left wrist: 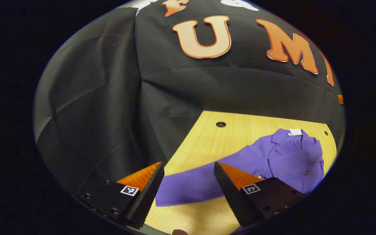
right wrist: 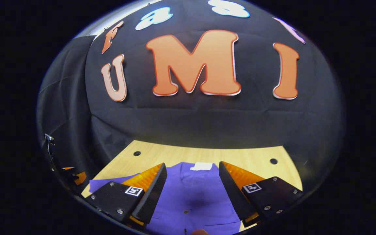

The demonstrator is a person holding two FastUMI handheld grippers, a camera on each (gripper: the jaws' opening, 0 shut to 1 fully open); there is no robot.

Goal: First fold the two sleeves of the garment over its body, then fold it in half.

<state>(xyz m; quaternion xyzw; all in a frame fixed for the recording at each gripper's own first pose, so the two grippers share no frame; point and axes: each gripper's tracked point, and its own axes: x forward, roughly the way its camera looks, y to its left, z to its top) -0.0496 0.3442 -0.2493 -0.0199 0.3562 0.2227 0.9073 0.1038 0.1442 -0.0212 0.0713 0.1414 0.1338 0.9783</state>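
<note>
A purple collared garment (left wrist: 292, 160) lies flat on the wooden table (left wrist: 207, 137), collar and white neck label (left wrist: 295, 132) toward the back wall. One long sleeve (left wrist: 201, 181) stretches out sideways from the body toward the table's left edge. My left gripper (left wrist: 188, 169) hovers open above that sleeve's cuff end, nothing between its fingers. In the right gripper view the garment's body (right wrist: 193, 195) with its white label (right wrist: 201, 166) lies straight ahead. My right gripper (right wrist: 192, 173) stands open over the chest, holding nothing. The other gripper (right wrist: 72, 178) shows at the far left there.
Black cloth walls close the booth behind and to the left of the table (right wrist: 246, 156). Small round holes (left wrist: 221, 124) mark the tabletop near its back corners. Bare wood lies between the sleeve and the back edge.
</note>
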